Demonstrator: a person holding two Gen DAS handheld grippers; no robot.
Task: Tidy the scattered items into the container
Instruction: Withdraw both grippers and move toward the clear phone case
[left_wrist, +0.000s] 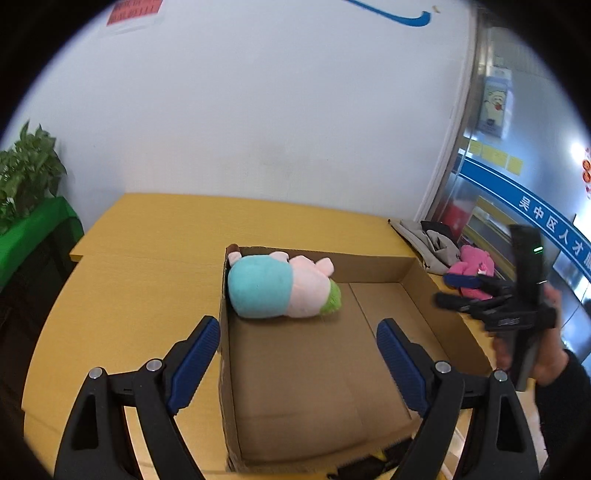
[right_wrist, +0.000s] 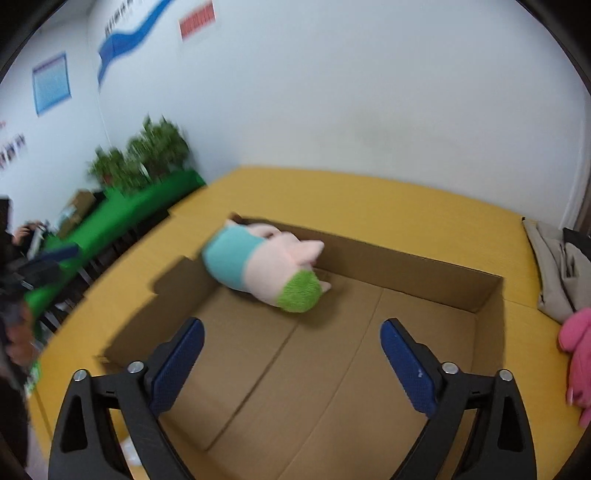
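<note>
Against the far left corner of the cardboard box (left_wrist: 417, 291), the plush pig (left_wrist: 280, 286) lay on its side; its long axis ran roughly along the back wall, the teal-clad body towards the left wall and the pink head with its green patch towards the box's middle; seen from the right wrist camera, the same plush pig (right_wrist: 264, 267) pointed its green end down and to the right, ears up against the back wall; the box (right_wrist: 406, 266) sat on a yellow table (left_wrist: 147, 266). Over the near part of the box, the left gripper (left_wrist: 298, 354) stood wide apart, blue pads bare, nothing between them, its left finger outside the box's left wall; the right gripper (right_wrist: 291, 360) likewise gaped wide above the box floor, holding and touching nothing. Beyond the box's right wall, a pink plush toy (left_wrist: 474, 266) rested on the table beside a heap of grey cloth (left_wrist: 428, 240).
</note>
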